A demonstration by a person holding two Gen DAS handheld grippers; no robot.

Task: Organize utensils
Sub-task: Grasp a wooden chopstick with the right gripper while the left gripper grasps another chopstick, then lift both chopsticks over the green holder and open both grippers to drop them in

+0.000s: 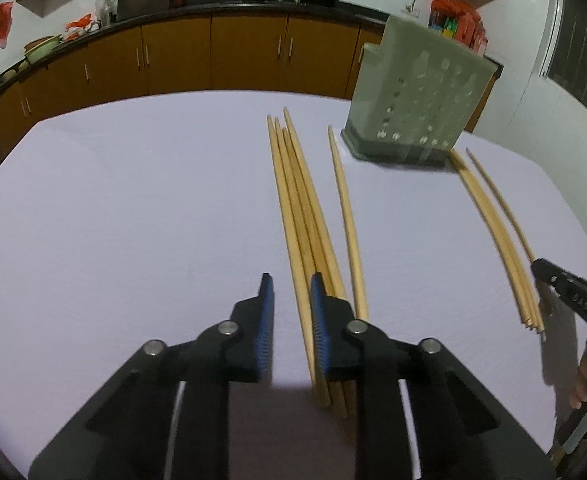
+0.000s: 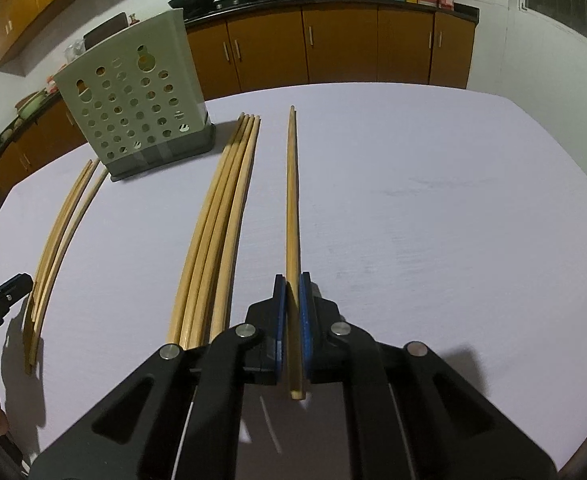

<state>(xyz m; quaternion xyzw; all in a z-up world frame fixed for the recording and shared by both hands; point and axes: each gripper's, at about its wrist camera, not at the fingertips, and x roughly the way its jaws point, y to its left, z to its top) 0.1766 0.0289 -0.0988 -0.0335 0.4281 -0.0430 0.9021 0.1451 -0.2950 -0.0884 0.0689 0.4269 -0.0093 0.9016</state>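
Long pale wooden chopsticks [image 2: 229, 216] lie in loose bundles on the lilac table [image 2: 433, 220], near the grey perforated plastic holder [image 2: 133, 108]. The right gripper [image 2: 292, 304] pinches a single chopstick [image 2: 292, 184] near its thick end. The left gripper [image 1: 291, 312] stands narrowly apart, one stick between its pads, not visibly clamped. They look light, stiff and smooth; a thick-end hold probably slips least.
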